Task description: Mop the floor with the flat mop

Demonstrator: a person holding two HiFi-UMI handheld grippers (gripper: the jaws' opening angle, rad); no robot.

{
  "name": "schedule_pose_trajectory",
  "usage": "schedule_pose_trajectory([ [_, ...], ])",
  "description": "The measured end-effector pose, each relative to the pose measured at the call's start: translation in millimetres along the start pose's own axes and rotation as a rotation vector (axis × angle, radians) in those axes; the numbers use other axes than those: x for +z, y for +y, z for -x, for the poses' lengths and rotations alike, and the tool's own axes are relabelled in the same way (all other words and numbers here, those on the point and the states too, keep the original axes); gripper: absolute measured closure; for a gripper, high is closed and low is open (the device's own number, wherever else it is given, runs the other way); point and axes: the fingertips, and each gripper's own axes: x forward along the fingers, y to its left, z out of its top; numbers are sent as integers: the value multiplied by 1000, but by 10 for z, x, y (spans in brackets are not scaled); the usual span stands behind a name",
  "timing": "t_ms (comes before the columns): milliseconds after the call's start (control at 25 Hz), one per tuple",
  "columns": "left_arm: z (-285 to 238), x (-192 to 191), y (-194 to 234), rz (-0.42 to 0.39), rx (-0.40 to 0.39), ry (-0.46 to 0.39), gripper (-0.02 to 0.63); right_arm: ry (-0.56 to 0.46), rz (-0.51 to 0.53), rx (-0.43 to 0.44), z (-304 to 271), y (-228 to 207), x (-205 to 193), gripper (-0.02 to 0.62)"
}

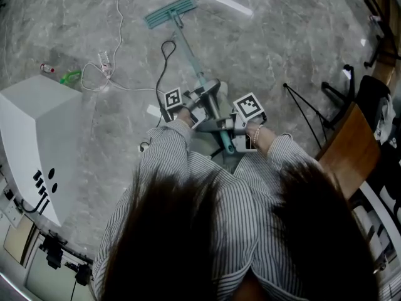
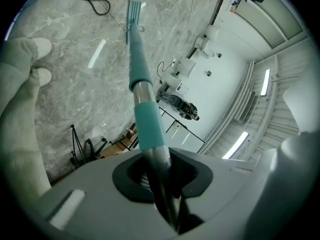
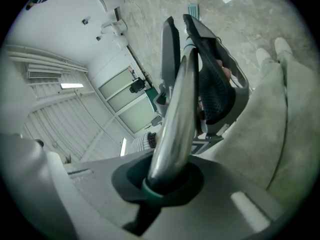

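The flat mop's teal head (image 1: 170,11) lies on the grey marble floor far ahead, and its handle (image 1: 193,64) slants back toward me. My left gripper (image 1: 205,98) is shut on the handle higher up the shaft. My right gripper (image 1: 223,128) is shut on it nearer the teal end cap. In the left gripper view the handle (image 2: 150,126), with its teal sleeve, runs from the jaws out to the mop head (image 2: 134,9). The right gripper view shows the bare metal shaft (image 3: 176,119) held in the jaws, with the left gripper (image 3: 212,86) just beyond.
A white cabinet (image 1: 37,137) stands at my left. White cable (image 1: 116,24), black cable (image 1: 166,52) and a green object (image 1: 70,77) lie on the floor near the mop's left. A black tripod (image 1: 307,108) and a wooden chair (image 1: 351,149) are at right.
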Motion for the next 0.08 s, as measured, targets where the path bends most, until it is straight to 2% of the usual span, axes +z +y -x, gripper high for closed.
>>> schedule_pose_trajectory([
  [80, -3, 11, -10, -2, -6, -6, 544, 0, 2, -1, 1, 11, 2, 594],
])
